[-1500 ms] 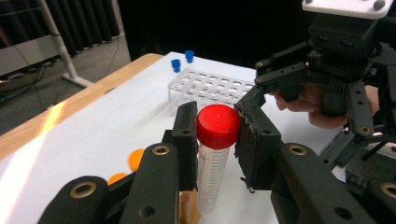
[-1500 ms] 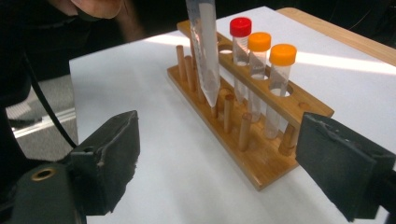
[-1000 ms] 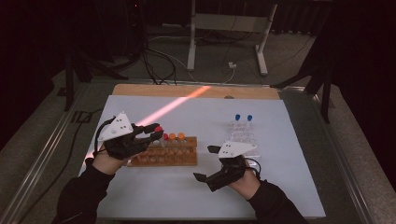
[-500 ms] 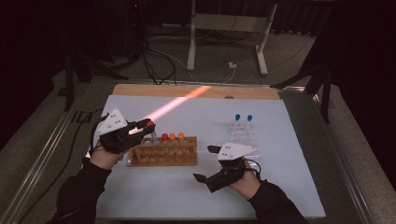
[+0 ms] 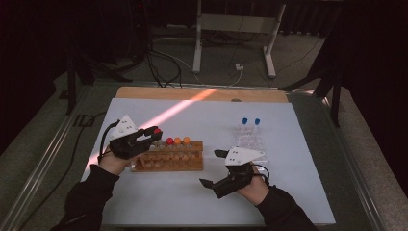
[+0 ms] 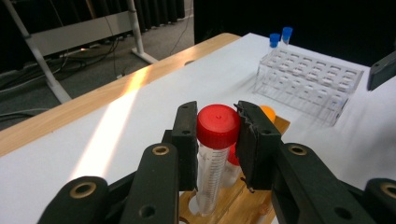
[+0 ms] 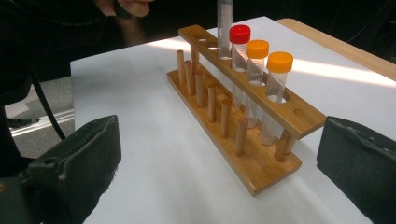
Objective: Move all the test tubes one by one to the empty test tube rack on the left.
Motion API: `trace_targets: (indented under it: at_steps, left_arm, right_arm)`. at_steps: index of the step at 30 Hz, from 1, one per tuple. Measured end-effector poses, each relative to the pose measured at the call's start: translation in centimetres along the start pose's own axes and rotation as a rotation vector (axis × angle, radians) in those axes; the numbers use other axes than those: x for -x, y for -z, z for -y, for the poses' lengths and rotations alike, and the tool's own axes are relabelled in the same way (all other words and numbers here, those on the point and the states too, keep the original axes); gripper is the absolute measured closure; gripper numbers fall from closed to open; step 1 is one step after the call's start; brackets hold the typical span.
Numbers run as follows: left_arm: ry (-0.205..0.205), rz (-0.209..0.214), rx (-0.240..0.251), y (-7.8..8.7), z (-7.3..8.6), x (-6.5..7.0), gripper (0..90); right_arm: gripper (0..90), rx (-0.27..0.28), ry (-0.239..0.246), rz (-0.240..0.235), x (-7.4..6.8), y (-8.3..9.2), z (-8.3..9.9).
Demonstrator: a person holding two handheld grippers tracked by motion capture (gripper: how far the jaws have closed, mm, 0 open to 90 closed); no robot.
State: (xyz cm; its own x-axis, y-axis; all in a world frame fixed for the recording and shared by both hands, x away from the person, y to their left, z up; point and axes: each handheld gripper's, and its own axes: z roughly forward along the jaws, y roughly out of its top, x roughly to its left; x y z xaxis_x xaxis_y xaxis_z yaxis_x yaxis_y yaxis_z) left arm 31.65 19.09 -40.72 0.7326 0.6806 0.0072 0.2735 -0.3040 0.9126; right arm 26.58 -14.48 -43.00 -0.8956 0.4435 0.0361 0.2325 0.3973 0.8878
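A dark room surrounds the white table surface (image 5: 298,192), which has a wooden strip along its far edge and a diagonal band of orange light crossing from that edge toward the left edge. The wooden rack (image 5: 168,159) stands near the left edge, roughly midway between the near and far edges. Your left gripper (image 5: 153,134) sits over the left end of this rack, its jaws clamped on the red-capped tube (image 6: 215,140) just below the cap. In the left gripper view, the tube stands upright and its lower end is inside a hole in the rack's top board. In the right gripper view, the same clear tube body (image 7: 224,28) enters the hole just beside a second red-capped tube (image 7: 239,46), which is followed along the rack by two orange-capped tubes (image 7: 267,60). Your right gripper (image 5: 215,168) rests low over the surface near the near edge, right of the rack, with its jaws spread wide and nothing between them. A clear plastic rack (image 5: 250,142) stands toward the far right of the surface, with two blue-capped tubes (image 5: 250,121) at its far end.
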Motion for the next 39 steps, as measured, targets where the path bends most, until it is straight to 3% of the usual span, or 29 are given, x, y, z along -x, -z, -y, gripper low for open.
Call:
trace_targets:
  at_steps: [17,39]
  left_arm:
    - [0.02,0.005,-0.057,-1.4,1.6,-0.3,71.4]
    - [0.055,0.019,-0.09,-2.1,2.8,-0.6,70.8]
  right_arm:
    - [0.0,-0.003,-0.017,-0.011,0.1,0.2,-0.1]
    - [0.0,-0.004,-0.018,-0.009,0.3,0.4,-0.1]
